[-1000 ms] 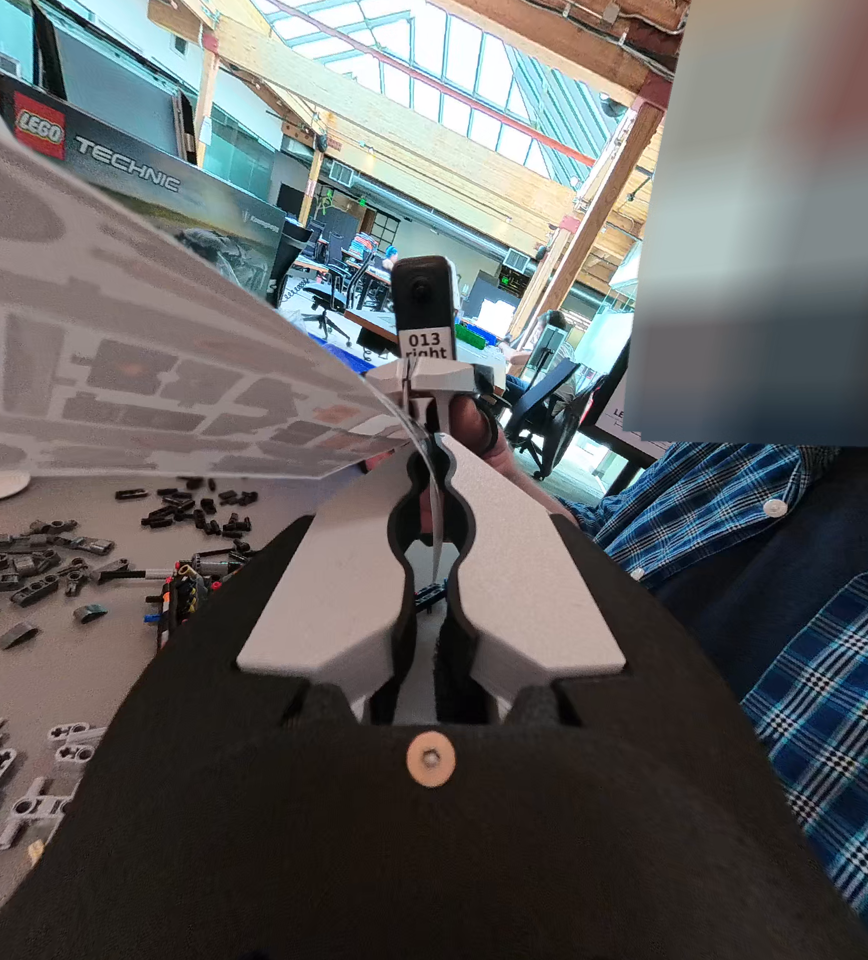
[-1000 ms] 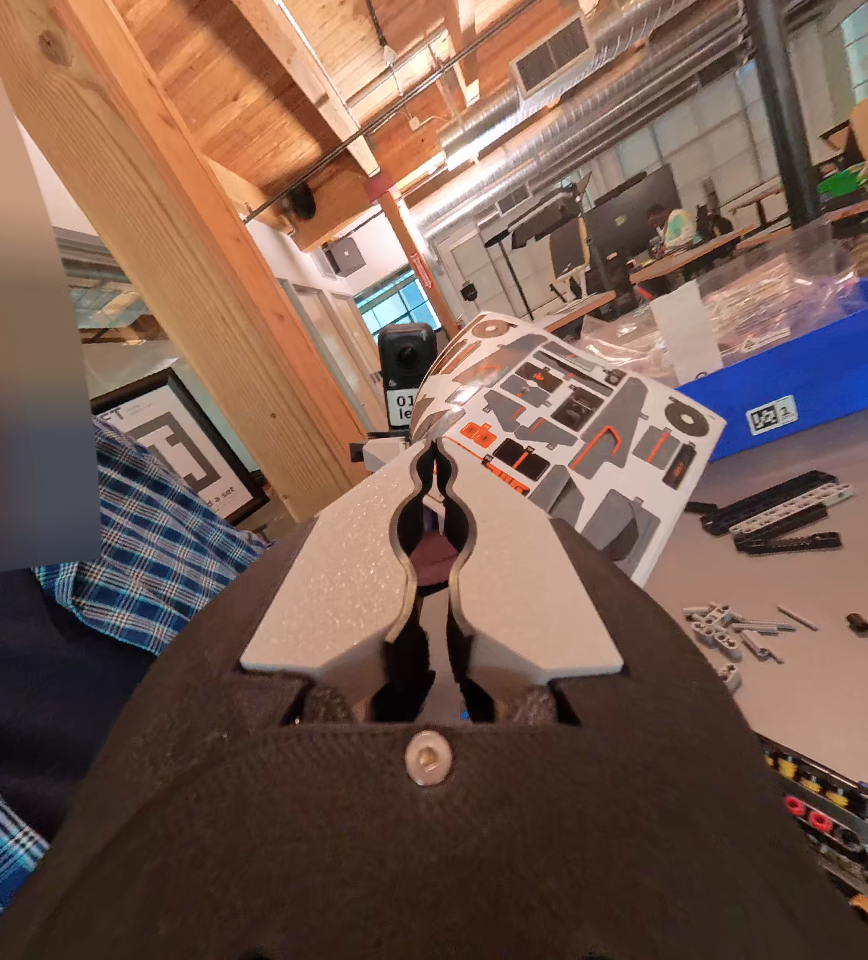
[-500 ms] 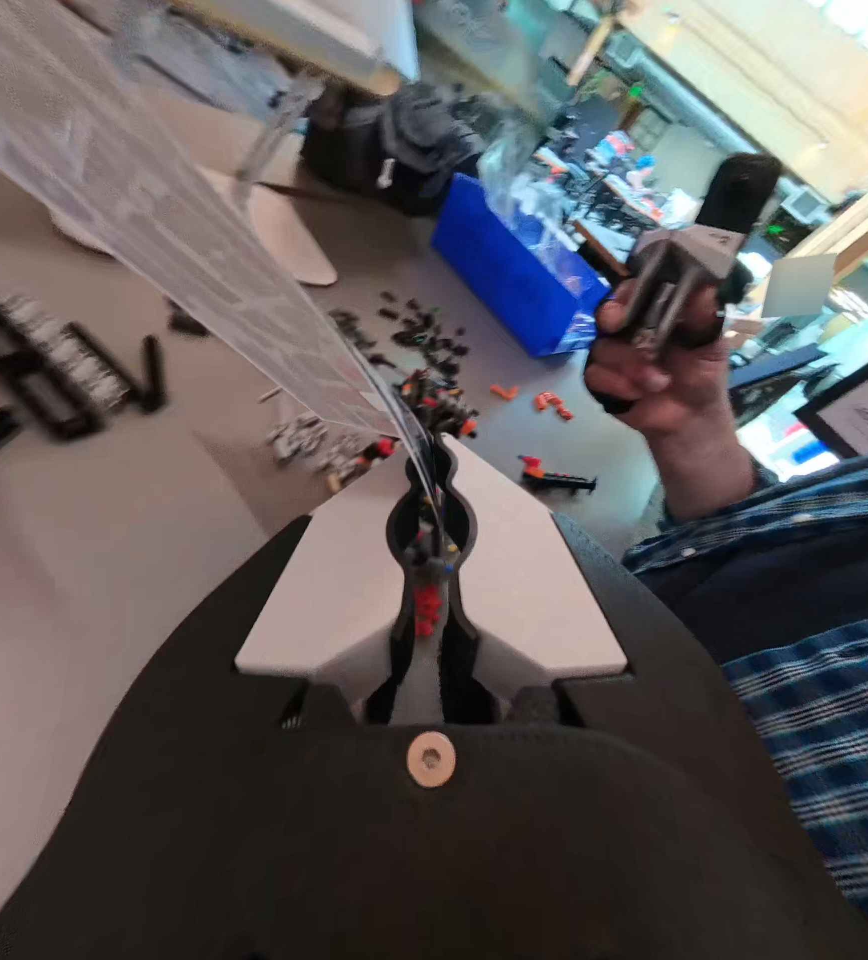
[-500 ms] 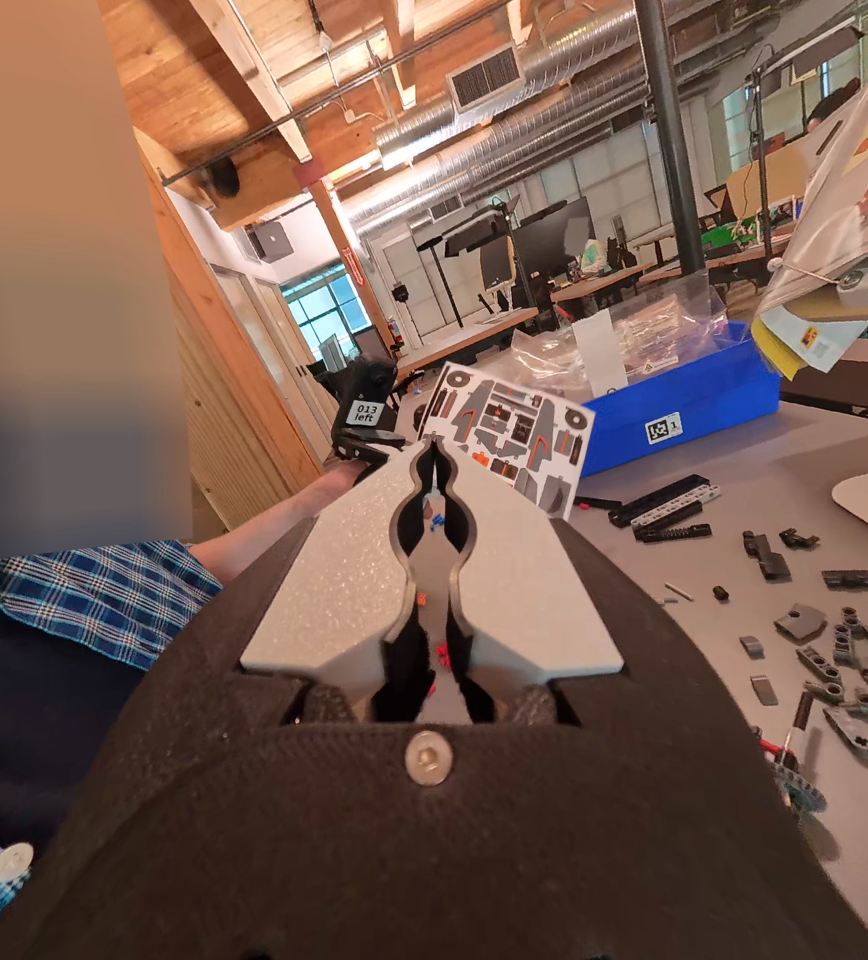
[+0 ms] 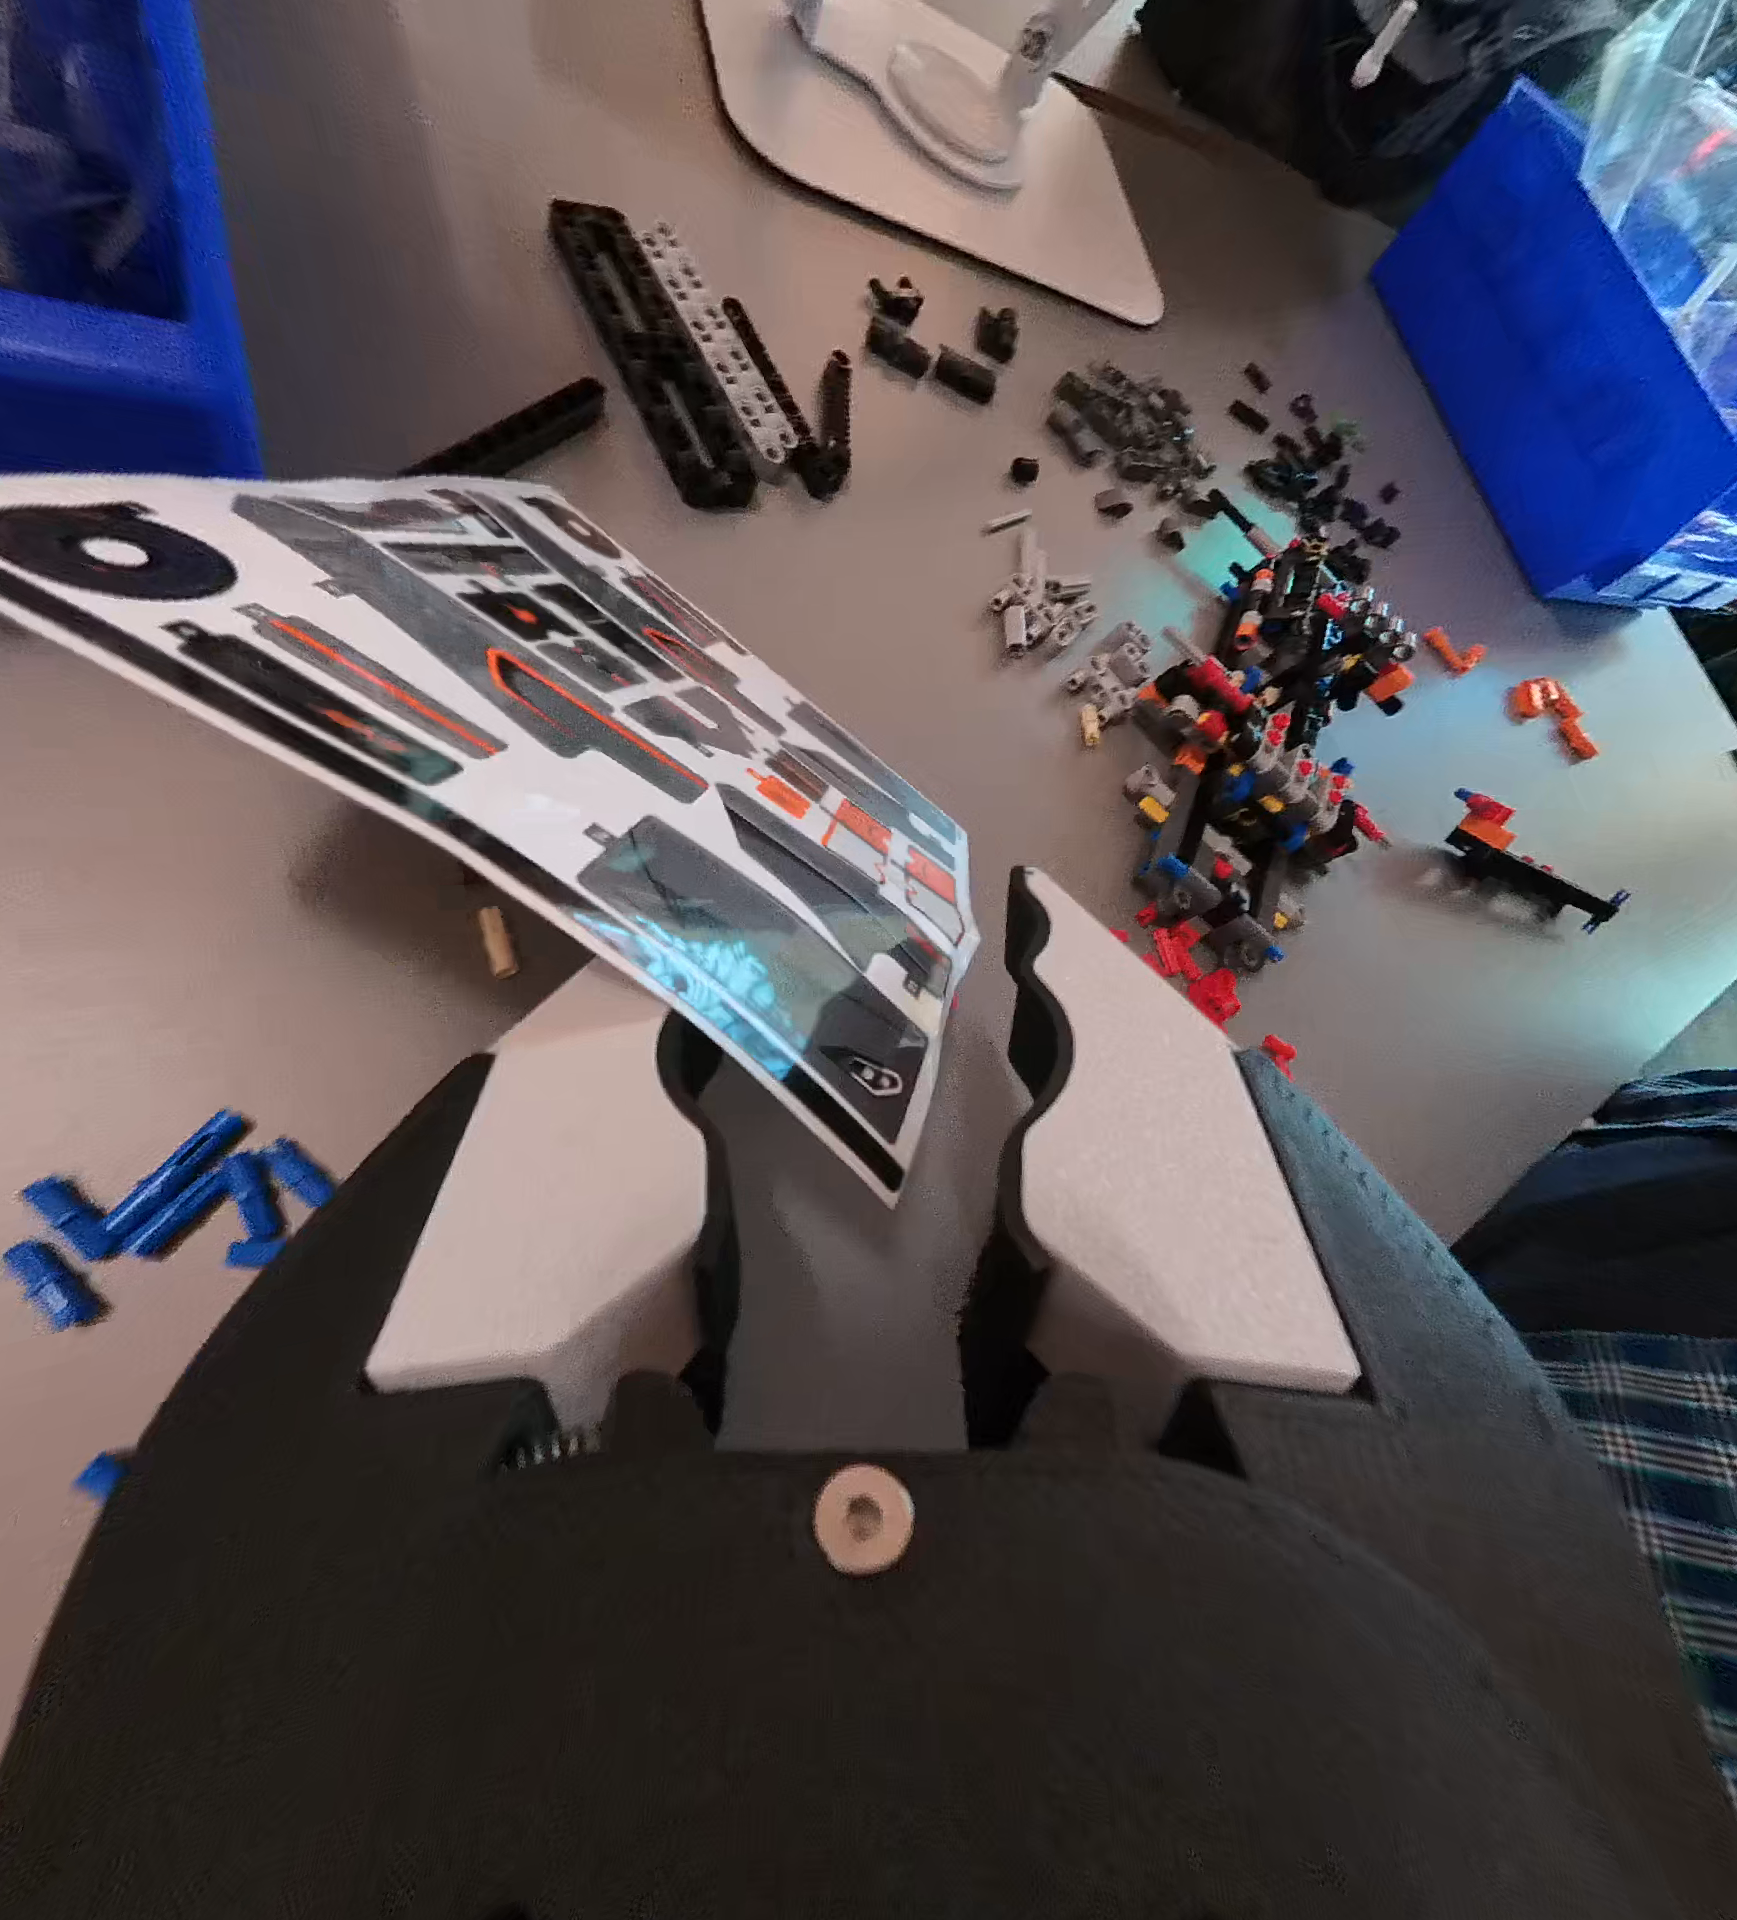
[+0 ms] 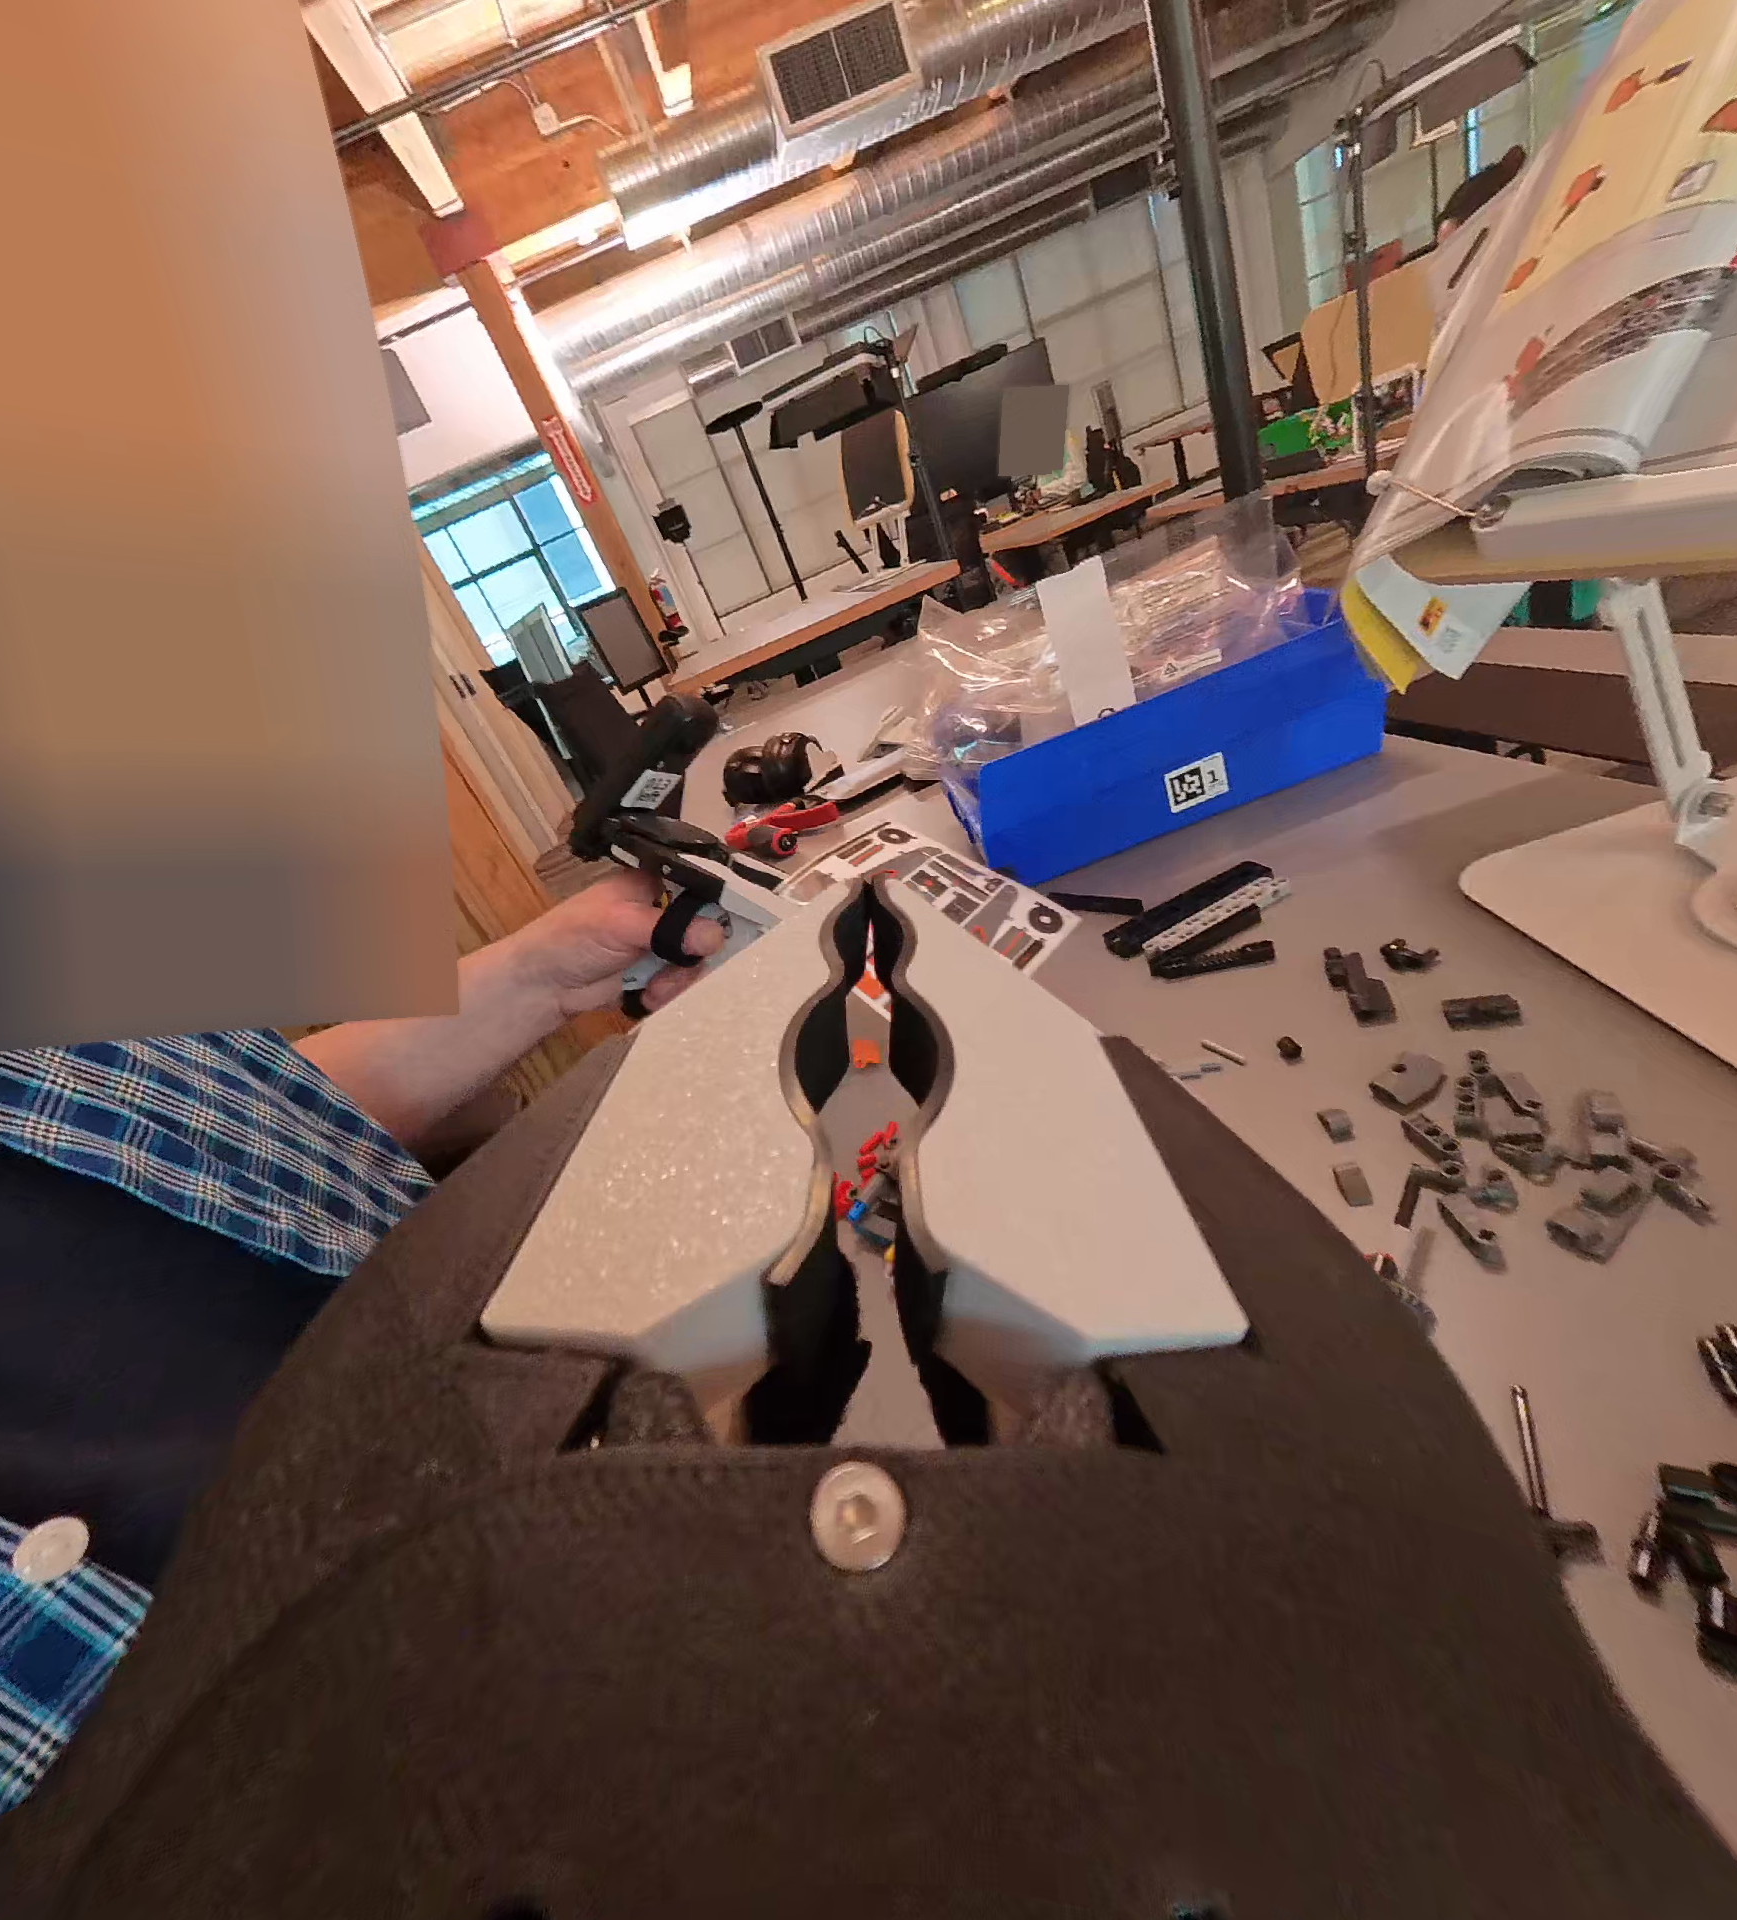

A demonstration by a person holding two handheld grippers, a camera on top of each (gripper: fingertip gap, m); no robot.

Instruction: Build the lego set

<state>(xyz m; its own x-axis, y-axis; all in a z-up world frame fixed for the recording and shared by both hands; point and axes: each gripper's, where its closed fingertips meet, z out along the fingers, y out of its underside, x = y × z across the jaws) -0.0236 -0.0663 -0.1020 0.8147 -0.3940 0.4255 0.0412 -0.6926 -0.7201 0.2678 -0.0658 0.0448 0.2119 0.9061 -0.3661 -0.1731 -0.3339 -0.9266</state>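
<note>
In the left wrist view my left gripper [image 5: 833, 935] is open, with its jaws wide apart. A white sticker sheet [image 5: 531, 707] lies loose across its left finger, one corner hanging between the fingers, just above the grey table. The colourful part-built lego assembly [image 5: 1259, 727] sits to the front right. My right gripper [image 6: 869, 888] is shut and empty above the table. In its view the left gripper [image 6: 677, 883] is held far left, with the sticker sheet [image 6: 957, 914] by it. The assembly [image 6: 869, 1164] shows through the finger gap.
Black beams [image 5: 698, 364] lie ahead, blue pins [image 5: 168, 1205] at left and orange pieces [image 5: 1550, 707] at right. Blue bins [image 5: 1591, 343] [image 5: 64, 312] stand at both sides. Grey parts [image 6: 1529, 1153] and an instruction book on a white stand [image 6: 1674, 312] are at right. There is about 35 cm between the tips of the two grippers. The colourful part-built lego assembly [image 5: 1259, 727] lies around 15 cm away from my left fingertips.
My left gripper has swung down toward the table and opened, so it no longer pinches the sticker sheet. My right gripper has drawn away from the sheet and stays shut.
</note>
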